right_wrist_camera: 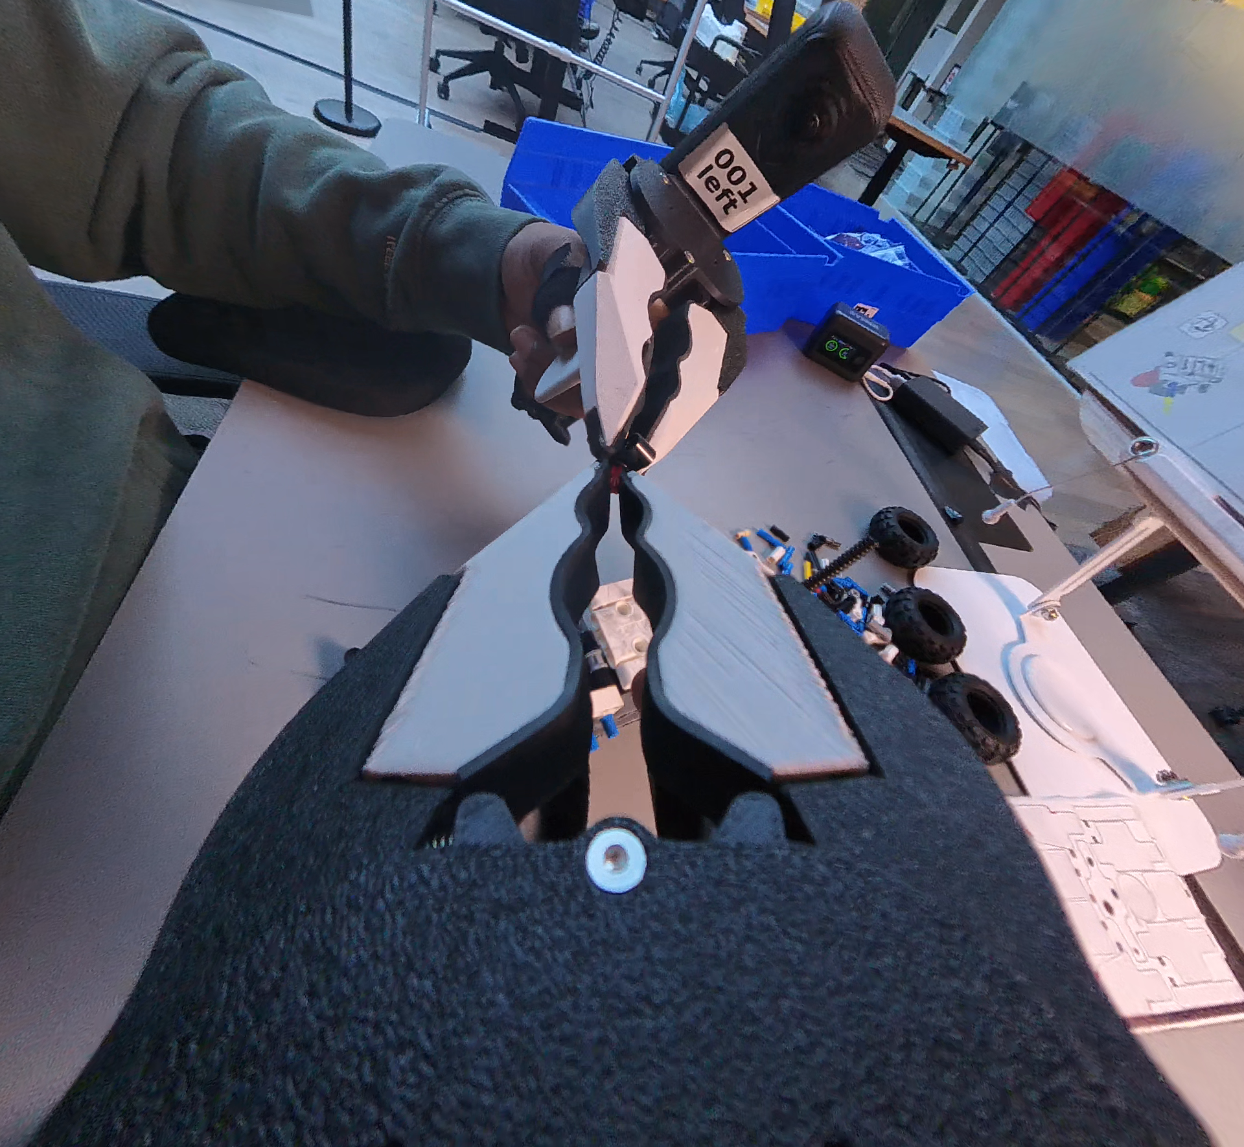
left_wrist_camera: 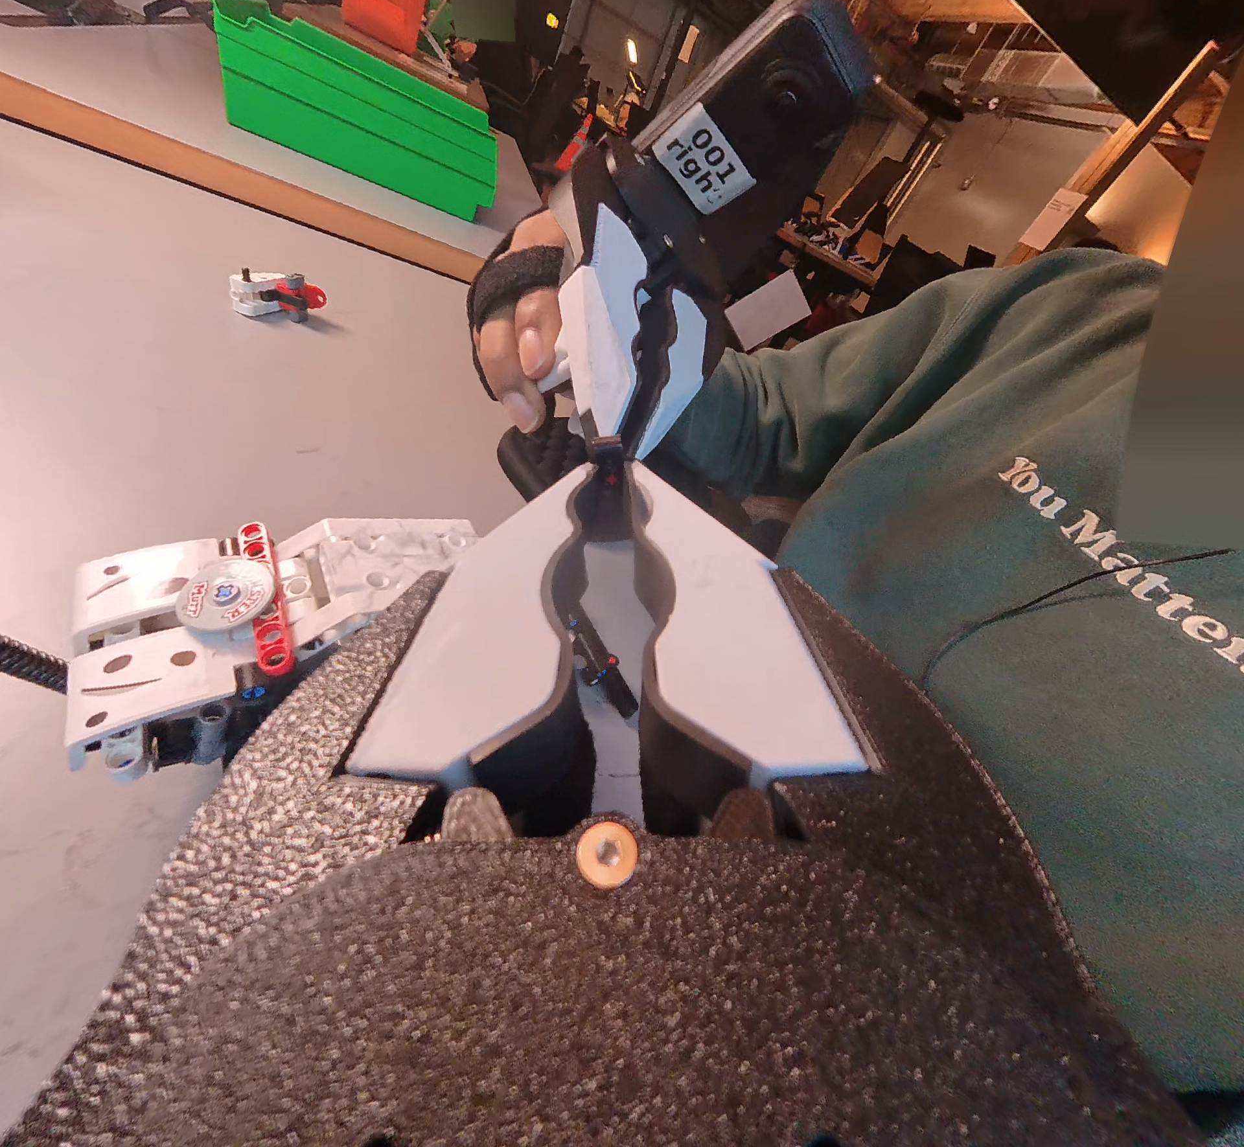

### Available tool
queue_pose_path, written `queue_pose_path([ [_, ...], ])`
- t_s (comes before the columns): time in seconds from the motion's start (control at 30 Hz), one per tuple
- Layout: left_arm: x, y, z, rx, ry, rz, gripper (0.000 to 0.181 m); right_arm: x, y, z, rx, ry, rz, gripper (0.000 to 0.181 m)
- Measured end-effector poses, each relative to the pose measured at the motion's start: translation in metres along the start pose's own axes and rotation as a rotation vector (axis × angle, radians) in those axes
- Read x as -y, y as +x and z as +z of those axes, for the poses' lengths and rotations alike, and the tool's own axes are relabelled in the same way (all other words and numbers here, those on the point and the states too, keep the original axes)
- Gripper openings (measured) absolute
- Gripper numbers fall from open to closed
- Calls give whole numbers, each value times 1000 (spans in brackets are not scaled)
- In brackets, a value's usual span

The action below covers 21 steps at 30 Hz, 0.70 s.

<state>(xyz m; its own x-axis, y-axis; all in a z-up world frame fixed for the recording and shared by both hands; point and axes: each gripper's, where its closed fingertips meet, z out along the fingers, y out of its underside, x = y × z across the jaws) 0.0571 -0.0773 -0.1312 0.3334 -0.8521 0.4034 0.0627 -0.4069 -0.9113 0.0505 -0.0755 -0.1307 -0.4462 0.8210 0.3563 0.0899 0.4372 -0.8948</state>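
Note:
My left gripper (left_wrist_camera: 609, 483) and right gripper (right_wrist_camera: 614, 477) meet tip to tip in the air above the grey table (left_wrist_camera: 202, 408). Between them is a small black and red building part (left_wrist_camera: 609, 479), also seen in the right wrist view (right_wrist_camera: 616, 472). Both grippers are shut on it from opposite ends. The right gripper (left_wrist_camera: 606, 442) pinches a short black end piece. A black pin (right_wrist_camera: 639, 450) sticks out beside the left gripper's tips (right_wrist_camera: 614, 450). A person's hands hold both grippers, and most of the part is hidden by the fingertips.
A white and red toy vehicle body (left_wrist_camera: 202, 630) lies left of my left gripper, with a smaller white and red assembly (left_wrist_camera: 276, 294) farther off. A green bin (left_wrist_camera: 357, 105) stands behind. On the right are a blue bin (right_wrist_camera: 841, 267), black tyres (right_wrist_camera: 925, 623), loose pins (right_wrist_camera: 808, 563) and a white tray (right_wrist_camera: 1077, 677). The grippers are tip to tip, or close to it.

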Motion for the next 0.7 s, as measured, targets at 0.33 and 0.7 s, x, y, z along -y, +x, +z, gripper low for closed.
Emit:
queue_pose_path([
  [0.33, 1, 0, 10, 20, -9, 34, 5, -4, -2, -11, 15, 23, 39, 1],
  [0.7, 45, -6, -57, 113, 254, 41, 4, -11, 20, -58, -88, 104, 129, 1],
])
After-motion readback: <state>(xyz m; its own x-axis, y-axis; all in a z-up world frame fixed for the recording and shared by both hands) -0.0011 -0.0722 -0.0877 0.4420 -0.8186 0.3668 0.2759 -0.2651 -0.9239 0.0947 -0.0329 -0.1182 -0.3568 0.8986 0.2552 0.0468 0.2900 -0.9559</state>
